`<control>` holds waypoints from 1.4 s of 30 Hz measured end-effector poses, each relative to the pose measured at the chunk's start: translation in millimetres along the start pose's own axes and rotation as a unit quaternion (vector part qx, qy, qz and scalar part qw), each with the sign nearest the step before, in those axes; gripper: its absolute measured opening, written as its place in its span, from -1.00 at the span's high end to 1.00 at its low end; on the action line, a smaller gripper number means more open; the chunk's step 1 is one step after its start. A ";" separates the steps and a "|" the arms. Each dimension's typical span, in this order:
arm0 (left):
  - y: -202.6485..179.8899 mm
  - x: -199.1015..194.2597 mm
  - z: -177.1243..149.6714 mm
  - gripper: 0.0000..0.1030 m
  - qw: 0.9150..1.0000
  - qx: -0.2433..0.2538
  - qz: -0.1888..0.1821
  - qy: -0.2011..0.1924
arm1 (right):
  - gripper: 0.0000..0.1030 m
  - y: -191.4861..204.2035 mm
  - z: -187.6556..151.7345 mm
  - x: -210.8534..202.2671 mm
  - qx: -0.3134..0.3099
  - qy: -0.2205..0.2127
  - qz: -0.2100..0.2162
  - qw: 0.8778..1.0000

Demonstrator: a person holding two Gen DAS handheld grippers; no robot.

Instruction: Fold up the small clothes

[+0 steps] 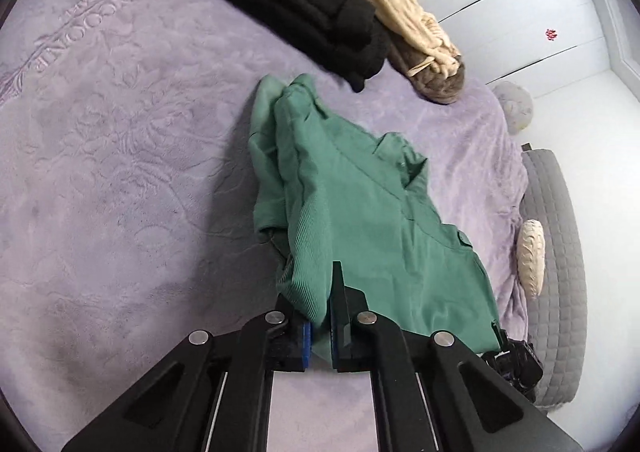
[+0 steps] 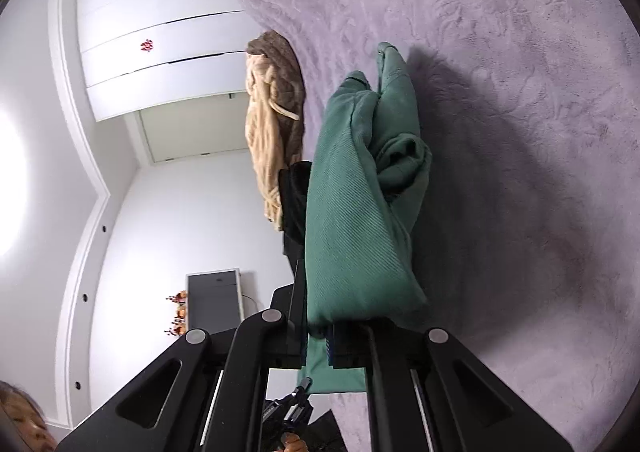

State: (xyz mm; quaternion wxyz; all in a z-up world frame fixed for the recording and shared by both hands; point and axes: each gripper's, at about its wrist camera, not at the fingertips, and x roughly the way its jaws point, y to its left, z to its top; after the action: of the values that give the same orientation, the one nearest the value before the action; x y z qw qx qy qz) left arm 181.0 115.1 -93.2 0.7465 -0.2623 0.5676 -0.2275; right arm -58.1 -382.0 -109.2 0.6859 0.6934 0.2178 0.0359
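Note:
A green ribbed garment (image 1: pixel 348 208) hangs stretched above the purple bedspread (image 1: pixel 120 132), its far end bunched and touching the bed. My left gripper (image 1: pixel 320 324) is shut on one edge of it. My right gripper (image 2: pixel 316 332) is shut on another edge of the same green garment (image 2: pixel 356 212), which drapes forward in folds over its fingers. The right gripper's black body (image 1: pixel 512 360) shows at the lower right of the left wrist view, at the cloth's other corner.
A folded black garment (image 1: pixel 288 8) and a beige knitted one (image 1: pixel 380 0) lie at the far side of the bed. A grey quilted bed edge (image 1: pixel 560 272) and white wardrobe doors (image 1: pixel 520 12) are on the right. The purple bedspread (image 2: pixel 520 132) fills the right wrist view's right side.

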 end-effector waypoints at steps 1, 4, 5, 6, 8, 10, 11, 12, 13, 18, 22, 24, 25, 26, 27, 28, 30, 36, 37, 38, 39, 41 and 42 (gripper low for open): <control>-2.5 -7.2 -0.8 0.89 1.000 0.004 -0.006 -0.004 | 0.88 1.1 -2.4 -3.4 -0.001 -0.003 -0.007 1.000; -5.7 -18.5 -1.2 0.91 1.000 0.014 -0.001 -0.007 | 0.88 -13.9 -2.6 -7.8 0.002 0.003 -0.078 0.997; -2.8 -15.6 -3.2 0.91 1.000 0.015 0.010 0.000 | 0.88 -22.6 -2.0 -7.0 0.007 0.009 -0.104 0.995; 2.9 -10.4 -6.5 0.91 0.999 0.013 0.031 0.012 | 0.79 -27.7 0.1 -6.4 0.011 0.008 -0.117 0.993; 13.6 3.7 -14.5 0.90 0.997 0.021 0.071 0.034 | 0.79 -39.3 2.8 -9.7 0.016 0.002 -0.140 0.990; 22.7 16.7 -22.1 0.90 0.991 0.033 0.124 0.048 | 0.53 -48.9 6.2 -12.5 0.023 -0.003 -0.163 0.986; 27.5 21.7 -23.4 0.90 0.989 0.032 0.137 0.052 | 0.28 -55.8 6.2 -13.2 0.030 -0.003 -0.174 0.984; 33.1 25.5 -23.7 0.90 0.987 0.025 0.146 0.055 | -0.38 -62.1 5.0 -15.7 0.036 -0.002 -0.185 0.982; 37.8 28.6 -23.7 0.88 0.986 0.019 0.154 0.059 | -0.60 -67.8 3.5 -20.0 0.038 -0.004 -0.189 0.981; 52.4 26.9 -24.9 -0.98 0.977 0.003 0.211 0.040 | -0.60 -83.7 1.5 -14.7 0.039 0.007 -0.181 0.983; 70.5 41.1 -24.4 -0.98 0.981 -0.035 0.178 0.069 | -0.60 -90.9 6.0 8.2 0.031 0.018 -0.158 0.987; 76.1 54.9 -26.1 -0.97 0.983 -0.059 0.155 0.084 | -0.60 -90.8 8.8 24.0 0.023 0.026 -0.149 0.988; 77.0 61.6 -25.8 -0.97 0.983 -0.069 0.145 0.085 | -0.60 -89.4 11.4 33.6 0.018 0.030 -0.143 0.989; 75.3 69.8 -24.0 -0.97 0.985 -0.075 0.134 0.084 | -0.60 -87.5 15.4 44.8 0.012 0.032 -0.134 0.990; 71.8 74.8 -22.8 -0.97 0.986 -0.074 0.128 0.080 | -0.60 -86.4 17.8 51.5 0.008 0.032 -0.126 0.991; 66.9 78.8 -20.2 -0.97 0.987 -0.072 0.121 0.075 | -0.60 -85.9 20.3 58.2 0.008 0.030 -0.119 0.992; 54.4 90.4 -10.5 -0.97 0.990 -0.073 0.101 0.063 | -0.60 -89.2 26.2 70.7 0.022 0.024 -0.118 0.992; 47.2 110.2 14.4 0.76 0.990 -0.102 0.089 0.044 | 0.78 -86.4 26.1 71.4 0.076 0.029 -0.032 0.996; 44.0 104.8 14.7 0.77 0.991 -0.099 0.081 0.036 | 0.78 -75.5 24.0 70.2 0.058 0.037 -0.017 0.997; 36.2 97.8 15.4 0.77 0.994 -0.081 0.071 0.029 | 0.78 -63.5 21.5 69.6 0.044 0.043 -0.001 0.998; 30.7 84.9 14.7 0.77 0.996 -0.065 0.055 0.021 | 0.78 -52.3 19.0 68.7 0.034 0.047 0.016 0.998; 9.4 61.2 15.8 0.77 0.999 -0.026 0.023 0.003 | 0.78 -33.2 14.0 65.2 0.024 0.050 0.054 0.997; -0.4 51.0 18.2 0.77 1.000 -0.011 0.016 -0.004 | 0.78 -25.7 11.6 62.7 0.019 0.051 0.065 0.996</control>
State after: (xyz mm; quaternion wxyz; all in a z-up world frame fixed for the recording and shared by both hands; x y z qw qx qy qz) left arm 211.5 84.8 -126.1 0.7493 -0.2624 0.5712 -0.2085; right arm -4.0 -371.7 -150.3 0.6572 0.7160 0.2077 0.1111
